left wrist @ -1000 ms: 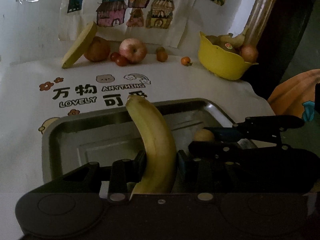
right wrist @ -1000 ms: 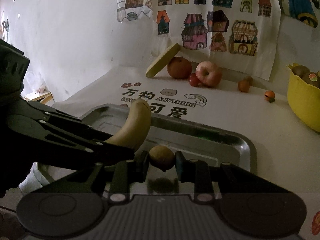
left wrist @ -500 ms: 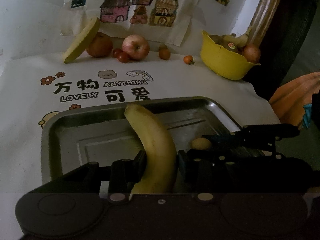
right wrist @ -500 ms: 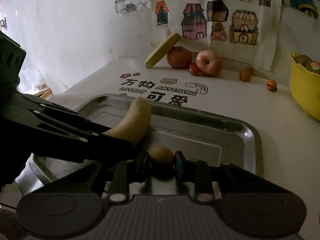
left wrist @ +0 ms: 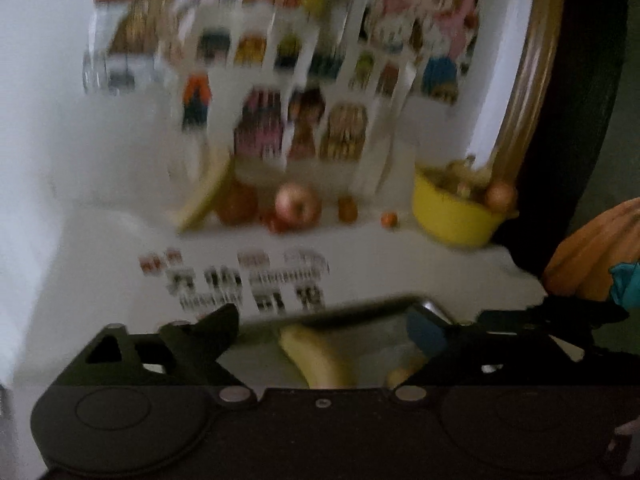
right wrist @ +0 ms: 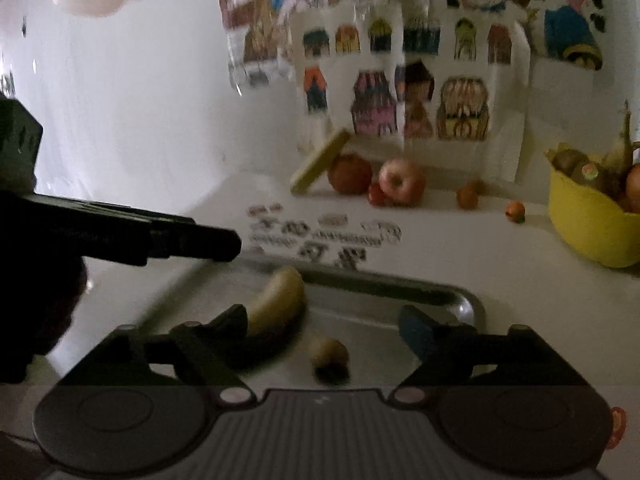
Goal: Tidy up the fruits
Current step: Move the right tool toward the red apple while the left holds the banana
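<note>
A yellow banana (left wrist: 320, 360) lies in the steel tray (left wrist: 360, 309), free of my left gripper (left wrist: 326, 328), whose jaws are opening wide above it. This view is blurred. In the right wrist view the banana (right wrist: 280, 304) rests at the tray's (right wrist: 460, 296) left side. A small brown fruit (right wrist: 330, 356) lies beside it on the tray floor. My right gripper (right wrist: 326, 322) hangs over that fruit, jaws opening, and the pads touch nothing. One dark finger (right wrist: 216, 245) of the left gripper reaches in from the left.
A yellow bowl (right wrist: 588, 224) of mixed fruit stands at the right. Along the back wall sit an apple (right wrist: 402, 182), a round orange-brown fruit (right wrist: 350, 174), small tomatoes (right wrist: 376, 194), two small orange fruits (right wrist: 467, 197) and a leaning yellow-green board (right wrist: 320, 160).
Both grippers let go and opened wide: the banana and the small brown fruit now lie loose in the tray. Both grippers rose and tilted up, so the wall fills more of each view.
</note>
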The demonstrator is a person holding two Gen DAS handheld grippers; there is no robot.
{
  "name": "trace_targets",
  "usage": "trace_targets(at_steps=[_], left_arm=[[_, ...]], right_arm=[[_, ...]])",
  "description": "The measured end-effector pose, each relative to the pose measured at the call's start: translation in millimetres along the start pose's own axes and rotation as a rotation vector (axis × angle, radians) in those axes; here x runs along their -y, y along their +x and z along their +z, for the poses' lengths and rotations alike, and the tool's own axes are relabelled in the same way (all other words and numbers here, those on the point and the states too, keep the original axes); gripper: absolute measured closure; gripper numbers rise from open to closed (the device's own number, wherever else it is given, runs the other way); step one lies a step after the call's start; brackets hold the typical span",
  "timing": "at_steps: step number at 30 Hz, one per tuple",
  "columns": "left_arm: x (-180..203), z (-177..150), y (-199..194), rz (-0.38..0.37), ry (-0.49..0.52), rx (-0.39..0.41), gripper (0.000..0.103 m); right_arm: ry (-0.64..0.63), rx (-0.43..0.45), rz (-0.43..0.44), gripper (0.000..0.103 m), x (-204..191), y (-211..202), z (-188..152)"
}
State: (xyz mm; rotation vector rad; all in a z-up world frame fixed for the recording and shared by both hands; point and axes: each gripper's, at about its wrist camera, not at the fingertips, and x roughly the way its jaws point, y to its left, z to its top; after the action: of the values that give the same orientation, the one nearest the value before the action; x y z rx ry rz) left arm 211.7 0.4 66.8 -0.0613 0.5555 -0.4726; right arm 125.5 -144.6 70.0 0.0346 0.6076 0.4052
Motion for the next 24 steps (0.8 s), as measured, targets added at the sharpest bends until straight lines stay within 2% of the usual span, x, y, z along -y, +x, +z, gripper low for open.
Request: trace_targets(at_steps=[3,8,13,18,24], left_arm=[[7,22,-23,0.028,0.039,0.063,0.003],[14,57,-60,0.073,0.067,0.179,0.001],[10,94,-77,0.109,0.036,0.253,0.001],[-8,121,-65,0.153,-0.005,0.274,0.001],[-36,132,-13,0.177,-0.047,0.227,0.001]], right_arm=[[-0.054,0.066,-0.001,0.004,-10,-24,18],[-0.14,0.163,-0.015,0.0,-21,-57,51],[-0.181,0.239,-0.066,0.0,-14,-71,89],[-0.17,0.282,-0.118,0.0,6,-63,122],[-0.133,0.243,-0.147,0.0,38,-16,138]])
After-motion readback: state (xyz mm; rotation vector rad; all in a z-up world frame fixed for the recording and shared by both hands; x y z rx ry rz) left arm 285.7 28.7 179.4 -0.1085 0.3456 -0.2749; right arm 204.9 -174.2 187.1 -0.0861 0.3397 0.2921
